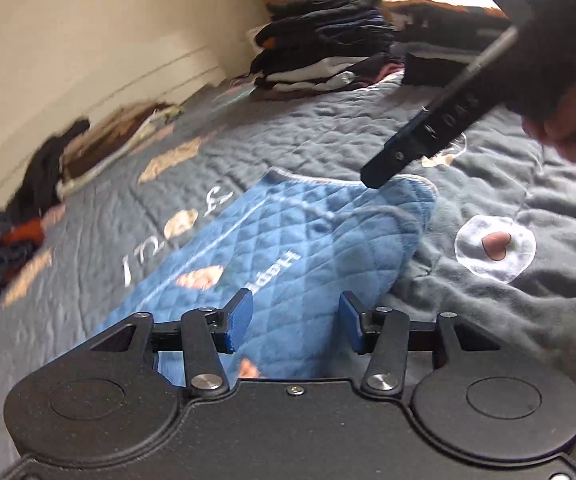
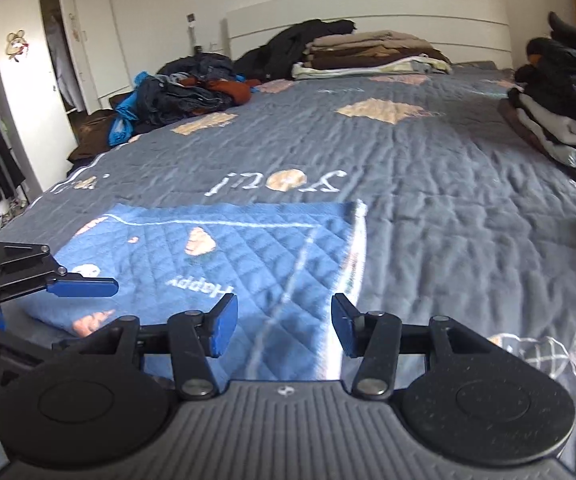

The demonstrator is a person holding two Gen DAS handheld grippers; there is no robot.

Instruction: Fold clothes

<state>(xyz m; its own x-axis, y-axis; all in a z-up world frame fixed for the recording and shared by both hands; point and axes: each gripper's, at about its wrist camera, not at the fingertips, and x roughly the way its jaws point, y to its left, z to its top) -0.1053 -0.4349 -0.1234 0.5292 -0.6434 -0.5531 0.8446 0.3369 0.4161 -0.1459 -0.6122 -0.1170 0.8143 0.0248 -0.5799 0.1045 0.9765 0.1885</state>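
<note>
Both your left gripper and right gripper hover with jaws apart over the blue quilted cloth lying flat on the grey bed quilt. Pinching at its 3 o'clock edge risks snagging the quilt beneath too.

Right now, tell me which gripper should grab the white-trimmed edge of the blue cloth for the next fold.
Right, probably. The right gripper hangs open with the blue quilted cloth's white-trimmed edge close ahead. The left gripper, also open, faces the cloth's middle, with that trim on its far side.
</note>
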